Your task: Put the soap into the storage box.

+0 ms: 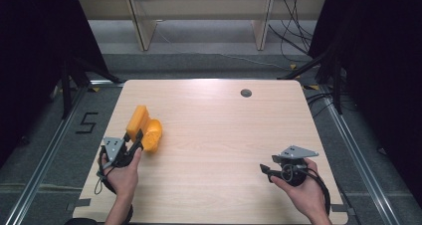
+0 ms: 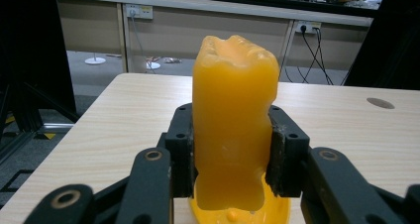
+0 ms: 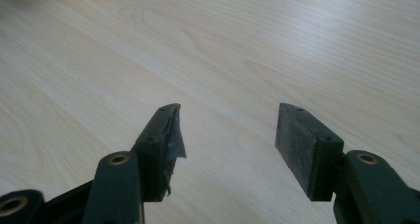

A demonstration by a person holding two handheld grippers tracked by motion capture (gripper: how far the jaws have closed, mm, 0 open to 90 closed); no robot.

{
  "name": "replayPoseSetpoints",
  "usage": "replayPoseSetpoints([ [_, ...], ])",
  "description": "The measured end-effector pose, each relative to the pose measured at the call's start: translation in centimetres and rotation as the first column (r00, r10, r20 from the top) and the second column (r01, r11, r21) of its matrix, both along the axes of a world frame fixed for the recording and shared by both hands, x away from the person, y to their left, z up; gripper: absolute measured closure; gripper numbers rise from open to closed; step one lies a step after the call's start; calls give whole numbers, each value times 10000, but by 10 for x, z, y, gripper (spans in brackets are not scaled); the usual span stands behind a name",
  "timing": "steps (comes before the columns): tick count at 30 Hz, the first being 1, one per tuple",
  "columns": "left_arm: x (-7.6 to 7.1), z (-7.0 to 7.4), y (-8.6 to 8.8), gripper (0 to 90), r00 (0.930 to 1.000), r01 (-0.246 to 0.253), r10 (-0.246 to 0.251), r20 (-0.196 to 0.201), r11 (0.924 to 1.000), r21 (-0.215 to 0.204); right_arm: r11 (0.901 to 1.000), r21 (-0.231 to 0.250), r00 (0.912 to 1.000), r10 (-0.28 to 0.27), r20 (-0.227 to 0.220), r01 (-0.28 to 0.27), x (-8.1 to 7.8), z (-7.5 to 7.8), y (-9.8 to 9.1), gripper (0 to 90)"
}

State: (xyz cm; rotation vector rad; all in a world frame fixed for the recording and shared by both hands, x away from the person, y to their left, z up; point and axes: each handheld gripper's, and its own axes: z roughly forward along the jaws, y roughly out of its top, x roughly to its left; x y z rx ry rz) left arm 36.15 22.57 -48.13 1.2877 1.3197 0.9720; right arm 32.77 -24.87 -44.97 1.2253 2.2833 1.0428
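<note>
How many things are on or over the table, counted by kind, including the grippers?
Orange translucent block, clamped in the left gripper: 1
Orange rounded piece beneath and beside the block: 1
Grippers, left and right gripper: 2
Total: 4

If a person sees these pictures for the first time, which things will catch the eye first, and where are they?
The bright orange block stands out first: it is clamped upright in the left gripper near the table's left edge, with a rounder orange piece beside it. Next is the right gripper, held open over bare wood at the near right.
</note>
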Motion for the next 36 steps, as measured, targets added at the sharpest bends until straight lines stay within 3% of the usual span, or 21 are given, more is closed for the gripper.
replayPoseSetpoints([
  [3, 1, -1, -3, 605, 9999, 101, -101, 3, 9998, 187, 9999, 101, 9999, 28, -125, -27, 0, 0, 1, 435],
  [9, 4, -5, -7, 605, 9999, 140, -138, -63, 9995, 280, 9997, 28, 9997, 229, 115, -230, 2, -3, 0, 434],
  [12, 6, -8, -8, 605, 9997, 207, -203, -144, 9994, 290, 9998, 189, 9997, 42, -240, -38, 0, -2, 2, 434],
  [13, 7, -10, -8, 605, 9996, 243, -238, -149, 9992, 325, 9998, -34, 9997, 218, 60, -218, 2, -3, 1, 434],
  [23, 10, -15, -8, 605, 9995, 310, -312, 50, 9989, 357, 9999, -34, 9998, 105, -185, -106, 0, -1, 2, 434],
  [34, 12, -29, -11, 604, 9988, 497, -498, 3, 9980, 400, 9988, -153, 9989, 471, 74, -470, 1, -4, 3, 434],
  [35, 11, -30, -11, 604, 9985, 542, -539, -83, 9976, 437, 9997, -21, 9992, 232, -335, -233, -1, -2, 5, 434],
  [36, 11, -31, -11, 604, 9982, 584, -578, -140, 9972, 475, 9994, -96, 9992, 344, -212, -346, 0, -3, 5, 434],
])
